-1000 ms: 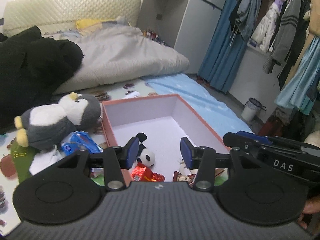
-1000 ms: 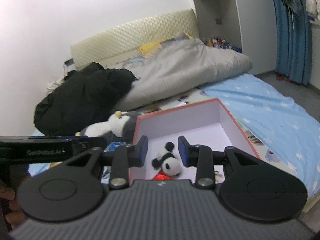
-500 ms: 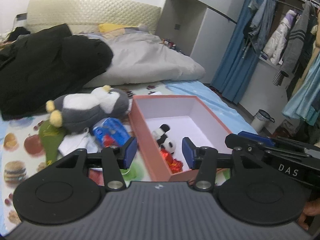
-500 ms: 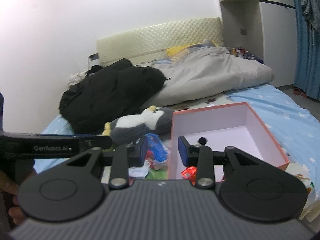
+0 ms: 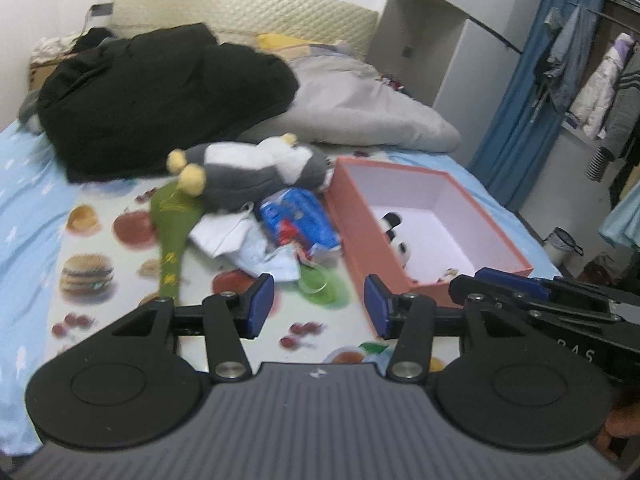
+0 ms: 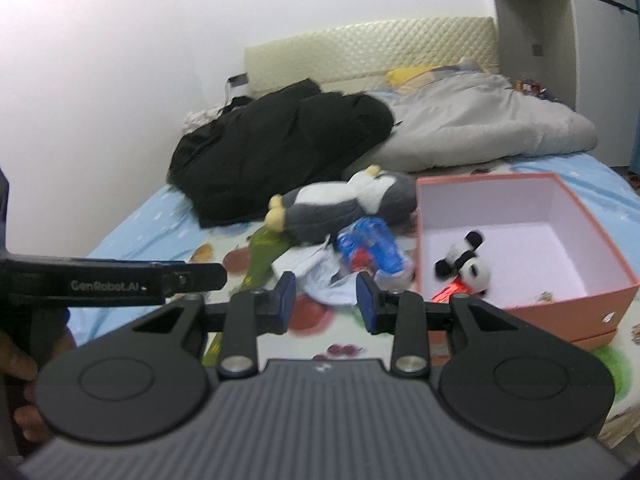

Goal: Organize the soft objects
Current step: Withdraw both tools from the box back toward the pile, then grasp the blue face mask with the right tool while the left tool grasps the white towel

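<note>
**Both grippers swung from box to loose pile**

Since a second ago, both views have shifted from the box (image 5: 460, 204) toward the pile beside it. Left gripper (image 5: 318, 306): jaws apart, empty. Right gripper (image 6: 326, 300): jaws apart, narrower, empty. Panda (image 6: 464, 266) lies boxed; penguin (image 5: 256, 172) and blue packet (image 5: 298, 218) lie outside on the mat, likely next.

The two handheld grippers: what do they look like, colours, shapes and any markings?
Both match: the left gripper and right gripper each have a grey ribbed body, two black round discs, black linkage arms with silver pivots, and black fingers faced with blue pads. The left one, seen from the right view, bears white "GenRobot.AI" lettering.
</note>
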`<control>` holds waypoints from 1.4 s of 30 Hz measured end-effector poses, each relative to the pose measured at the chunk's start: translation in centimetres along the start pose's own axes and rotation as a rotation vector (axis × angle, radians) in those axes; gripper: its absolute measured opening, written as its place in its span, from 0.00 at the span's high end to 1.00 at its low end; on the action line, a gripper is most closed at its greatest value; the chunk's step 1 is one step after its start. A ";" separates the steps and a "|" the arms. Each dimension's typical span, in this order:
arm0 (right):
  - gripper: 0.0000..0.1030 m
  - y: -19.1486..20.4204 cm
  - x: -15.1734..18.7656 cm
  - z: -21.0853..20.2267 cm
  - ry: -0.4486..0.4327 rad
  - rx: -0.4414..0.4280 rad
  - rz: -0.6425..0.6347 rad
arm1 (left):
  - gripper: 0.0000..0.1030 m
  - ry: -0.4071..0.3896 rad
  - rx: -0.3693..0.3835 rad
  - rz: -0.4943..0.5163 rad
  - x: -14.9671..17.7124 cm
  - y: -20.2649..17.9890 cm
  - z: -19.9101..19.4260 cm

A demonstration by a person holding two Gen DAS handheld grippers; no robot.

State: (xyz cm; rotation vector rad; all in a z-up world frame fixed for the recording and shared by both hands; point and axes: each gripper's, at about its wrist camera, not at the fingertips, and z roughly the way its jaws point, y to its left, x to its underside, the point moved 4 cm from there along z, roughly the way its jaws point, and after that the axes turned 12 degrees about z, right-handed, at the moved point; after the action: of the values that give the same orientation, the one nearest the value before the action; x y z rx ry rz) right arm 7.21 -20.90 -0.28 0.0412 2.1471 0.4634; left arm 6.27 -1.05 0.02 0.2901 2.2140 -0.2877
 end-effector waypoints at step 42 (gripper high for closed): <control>0.42 -1.3 3.8 26.8 0.318 0.036 -0.103 | 0.40 0.243 -0.029 -0.133 -0.2 14.7 29.4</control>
State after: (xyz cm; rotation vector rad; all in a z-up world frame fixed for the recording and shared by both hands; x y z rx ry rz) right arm 26.58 -13.03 -17.51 -0.1306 2.4552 0.3908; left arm 32.60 3.90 -19.11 0.1685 2.4807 -0.3056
